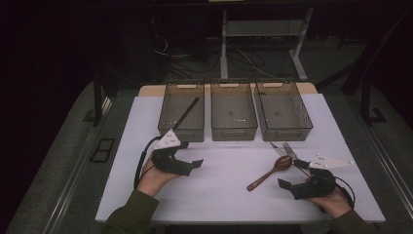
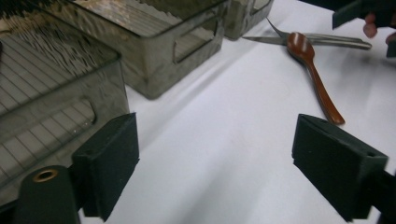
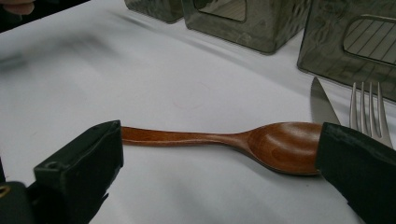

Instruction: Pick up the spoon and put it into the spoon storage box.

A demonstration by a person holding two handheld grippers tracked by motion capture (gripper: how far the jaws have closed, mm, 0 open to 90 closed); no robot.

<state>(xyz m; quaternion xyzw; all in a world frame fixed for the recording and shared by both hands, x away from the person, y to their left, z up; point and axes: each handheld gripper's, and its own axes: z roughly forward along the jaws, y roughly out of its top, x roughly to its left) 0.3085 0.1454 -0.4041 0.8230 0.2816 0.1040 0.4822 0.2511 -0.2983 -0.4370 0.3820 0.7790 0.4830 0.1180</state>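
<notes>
My left gripper [image 1: 192, 165] [image 2: 215, 163] hovers over the left part of the white table [image 1: 219, 195], open, with bare tabletop between its jaws. To the right lies a brown wooden spoon [image 1: 270, 173] [image 2: 313, 70] [image 3: 224, 140], its bowl resting beside a metal knife [image 1: 277, 147] [image 3: 322, 105] and a fork [image 1: 290, 150] [image 3: 369, 109]. My right gripper [image 1: 292, 174] [image 3: 219, 168] is open and low at the spoon; one jaw is near the handle end, the other by the bowl, neither pressing on it.
Three translucent grey bins stand in a row at the back: left [image 1: 181, 131] [image 2: 46, 93], middle [image 1: 234, 131] [image 2: 154, 42], right [image 1: 287, 132]. A black stick [image 1: 187, 113] leans in the left bin. Cables and desk legs lie on the floor beyond the table.
</notes>
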